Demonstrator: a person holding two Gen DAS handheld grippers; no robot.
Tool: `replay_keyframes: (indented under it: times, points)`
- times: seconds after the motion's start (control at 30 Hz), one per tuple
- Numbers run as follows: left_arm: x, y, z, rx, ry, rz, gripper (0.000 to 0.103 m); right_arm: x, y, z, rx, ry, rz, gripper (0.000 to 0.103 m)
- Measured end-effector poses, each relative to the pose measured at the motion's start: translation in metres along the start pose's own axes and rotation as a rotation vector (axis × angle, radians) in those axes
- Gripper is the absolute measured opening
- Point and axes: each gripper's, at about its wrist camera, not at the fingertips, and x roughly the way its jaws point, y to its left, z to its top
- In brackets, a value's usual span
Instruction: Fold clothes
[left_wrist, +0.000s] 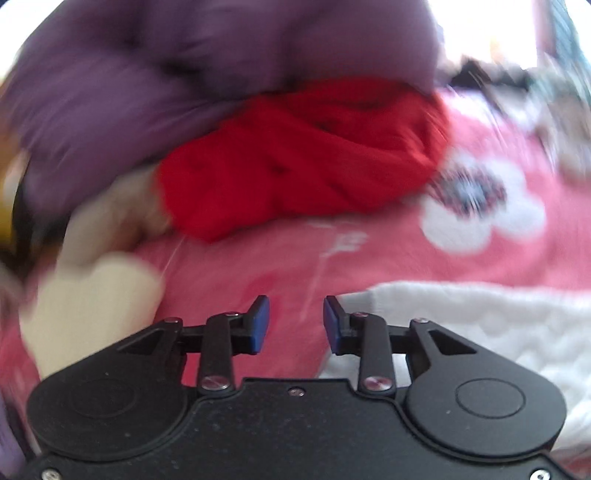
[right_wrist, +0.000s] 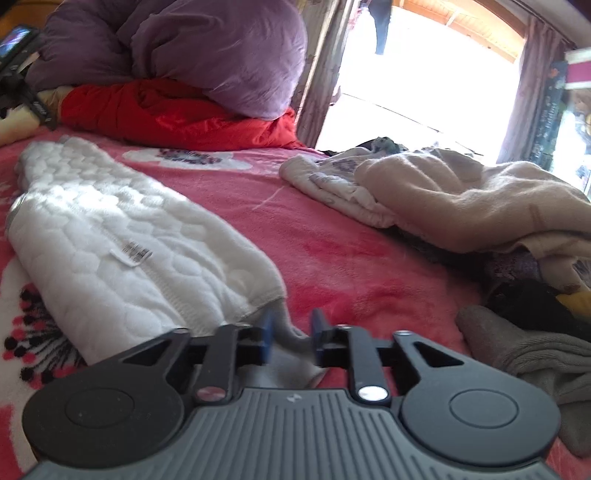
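Jaws on both the left gripper (left_wrist: 295, 325) and right gripper (right_wrist: 291, 334) are standing spread, releasing the folded white garment (right_wrist: 122, 236); withdrawing gently should keep it flat.

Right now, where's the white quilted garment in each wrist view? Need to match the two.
Left wrist: white quilted garment sits lower right, running off the right edge, just beyond the left gripper, whose open jaws hold nothing.
Right wrist: it lies folded from upper left to lower centre, its near corner between the open jaws of the right gripper.
Shared landmark: red jacket under the purple duvet.
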Motion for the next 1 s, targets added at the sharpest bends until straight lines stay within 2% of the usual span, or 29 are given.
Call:
replay_keyframes:
  times: [0.1,0.13,0.2,0.27,0.33,0.37,0.57,0.67,0.73,0.8,0.93,1.0]
  points:
    - [-0.018,0.038,-0.024,-0.322,0.01,-0.135,0.034,-0.009,-0.011,0.003,0.094,-0.022,0.035,0.042]
    - [-0.02,0.048,-0.037,-0.423,0.017,-0.179,0.038,-0.013,-0.012,0.004,0.113,-0.035,0.043,0.042]
    - [-0.021,0.061,-0.062,-0.595,0.023,-0.251,0.038,-0.021,-0.011,0.006,0.115,-0.071,0.061,0.04]
    - [-0.019,0.066,-0.084,-0.724,0.017,-0.327,0.038,-0.026,-0.006,0.008,0.096,-0.091,0.083,0.038]
    - [-0.014,0.069,-0.096,-0.814,0.021,-0.367,0.038,-0.025,0.001,0.009,0.063,-0.092,0.094,0.031]
    - [-0.011,0.07,-0.098,-0.849,0.025,-0.386,0.038,-0.024,0.004,0.009,0.05,-0.087,0.099,0.031]
    - [-0.005,0.062,-0.083,-0.794,0.017,-0.398,0.037,-0.01,0.018,0.004,0.02,-0.032,0.112,0.031]
    - [0.0,0.058,-0.085,-0.782,0.041,-0.325,0.037,-0.009,0.02,0.003,0.011,-0.029,0.105,0.031]
    - [-0.002,0.057,-0.087,-0.789,0.033,-0.348,0.037,-0.007,0.02,0.003,0.001,-0.02,0.102,0.032]
    - [-0.003,0.052,-0.082,-0.749,0.012,-0.353,0.037,-0.005,0.021,0.003,-0.011,-0.005,0.1,0.033]
    - [-0.001,0.036,-0.071,-0.621,-0.001,-0.311,0.018,-0.003,0.022,0.003,-0.02,0.016,0.107,0.035]
    - [-0.004,0.034,-0.068,-0.6,-0.015,-0.301,0.015,-0.005,0.021,0.003,-0.019,0.011,0.104,0.035]
